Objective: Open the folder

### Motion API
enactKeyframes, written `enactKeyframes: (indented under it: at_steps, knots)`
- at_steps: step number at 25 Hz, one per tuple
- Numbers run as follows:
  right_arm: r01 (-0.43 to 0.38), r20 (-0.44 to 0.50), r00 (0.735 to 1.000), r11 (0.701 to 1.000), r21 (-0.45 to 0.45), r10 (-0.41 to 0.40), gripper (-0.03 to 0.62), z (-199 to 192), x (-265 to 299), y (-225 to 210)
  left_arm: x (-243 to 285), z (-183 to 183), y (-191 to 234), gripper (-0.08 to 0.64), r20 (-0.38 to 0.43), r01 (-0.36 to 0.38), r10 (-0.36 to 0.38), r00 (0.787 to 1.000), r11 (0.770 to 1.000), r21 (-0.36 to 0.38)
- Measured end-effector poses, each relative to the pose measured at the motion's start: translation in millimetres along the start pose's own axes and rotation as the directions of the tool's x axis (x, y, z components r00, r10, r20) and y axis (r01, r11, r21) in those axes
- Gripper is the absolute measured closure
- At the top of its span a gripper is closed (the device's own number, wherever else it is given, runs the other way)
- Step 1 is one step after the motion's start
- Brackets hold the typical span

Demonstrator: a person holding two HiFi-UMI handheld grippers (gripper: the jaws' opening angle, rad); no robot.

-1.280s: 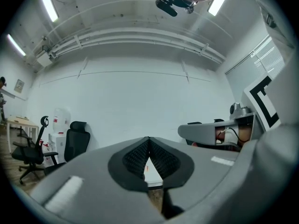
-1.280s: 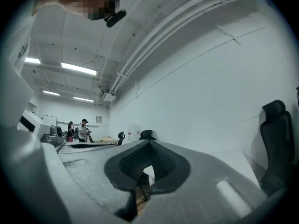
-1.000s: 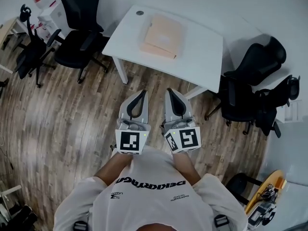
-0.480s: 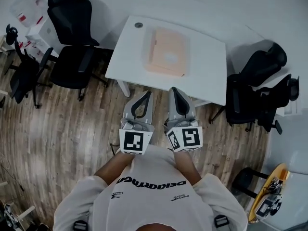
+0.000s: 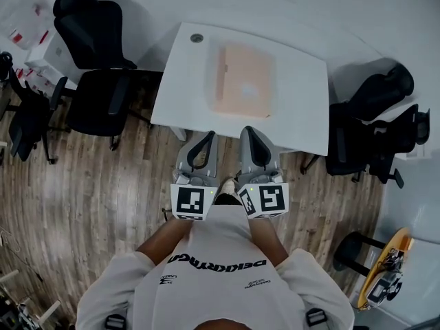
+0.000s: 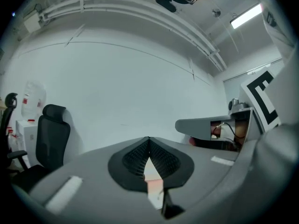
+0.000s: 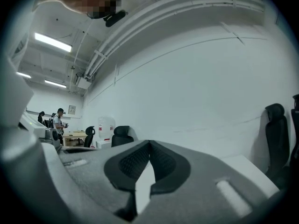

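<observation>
Folder (image 5: pixel 242 81), pale peach and closed, lay flat near the middle of a white table (image 5: pixel 302 115). A person stood before the table's near edge, holding the left gripper (image 5: pixel 208 137) and the right gripper (image 5: pixel 247 132) side by side, aimed toward the folder but apart from it. Both claws were pressed together, pinching nothing. Black office chairs (image 5: pixel 96 81) stood on either side of the table.

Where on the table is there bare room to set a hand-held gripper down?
The table is bare on both sides of the folder: a left strip, this side of the round cap, and a right strip out to the edge. The near strip is narrow. Chairs crowd both ends.
</observation>
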State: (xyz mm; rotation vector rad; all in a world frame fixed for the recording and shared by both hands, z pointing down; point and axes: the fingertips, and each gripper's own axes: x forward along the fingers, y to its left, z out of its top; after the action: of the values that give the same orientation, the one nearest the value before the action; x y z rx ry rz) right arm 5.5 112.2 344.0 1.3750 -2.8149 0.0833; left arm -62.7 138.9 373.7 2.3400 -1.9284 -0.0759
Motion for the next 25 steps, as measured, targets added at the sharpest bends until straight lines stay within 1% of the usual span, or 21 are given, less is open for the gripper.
enactKeyframes:
  at_steps: [2, 5, 10, 17, 21, 25]
  knots:
    - [-0.008, -0.015, 1.000, 1.000, 0.004, 0.008, 0.592, -2.9, 9.6, -3.8, 11.8, -3.8, 5.5, 0.563, -0.009, -0.007, 0.007, 1.000, 1.000, -0.008]
    - [-0.026, -0.014, 1.000, 1.000, 0.014, 0.026, 0.592, -9.9, 25.9, -13.8, 36.5, -11.5, 9.7, 0.563, -0.004, -0.016, 0.016, 1.000, 1.000, 0.011]
    - [-0.026, -0.018, 1.000, 0.999, 0.024, 0.026, 0.592, -14.9, 65.3, -48.0, 82.9, -13.7, 13.7, 0.563, -0.021, -0.013, 0.013, 1.000, 0.999, 0.040]
    - [-0.066, -0.055, 0.996, 0.997, 0.048, 0.068, 0.592, -17.2, 111.8, -86.0, 140.3, -13.2, 29.6, 0.563, -0.029, -0.069, 0.071, 0.997, 0.997, 0.046]
    - [-0.077, -0.077, 0.994, 0.996, 0.048, 0.081, 0.592, -23.5, 134.4, -96.0, 163.3, -18.9, 40.0, 0.563, -0.039, -0.090, 0.092, 0.995, 0.995, 0.042]
    - [-0.071, -0.107, 0.991, 0.997, 0.043, 0.076, 0.591, -32.9, 151.4, -97.7, 175.3, -22.5, 47.0, 0.563, -0.055, -0.072, 0.073, 0.996, 0.997, 0.032]
